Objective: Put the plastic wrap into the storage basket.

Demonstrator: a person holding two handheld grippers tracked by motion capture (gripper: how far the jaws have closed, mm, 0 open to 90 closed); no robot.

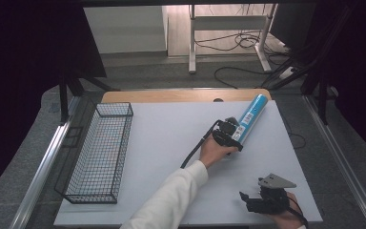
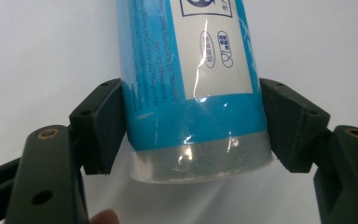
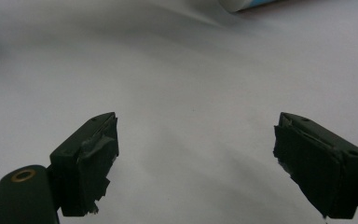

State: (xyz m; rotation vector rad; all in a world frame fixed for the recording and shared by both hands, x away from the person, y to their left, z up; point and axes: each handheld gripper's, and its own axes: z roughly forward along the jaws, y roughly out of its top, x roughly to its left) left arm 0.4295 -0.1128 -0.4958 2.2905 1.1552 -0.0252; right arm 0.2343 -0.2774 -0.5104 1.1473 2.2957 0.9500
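Setting: lab-type recording station, not a home or shop.
From my remote feed I read a white counter (image 1: pixel 162 143) framed by dark curtains (image 1: pixel 28 71) and metal rails (image 1: pixel 40 167), on grey carpet (image 1: pixel 171 74). Behind it, loose cables (image 1: pixel 238 40) trail around the legs of a bare stand (image 1: pixel 193 43). One wire basket (image 1: pixel 100 152) sits on the counter.

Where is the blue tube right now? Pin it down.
In the high view the blue tube lies slanted at the table's far right, its near end between the left tongs, well right of the wire basket.
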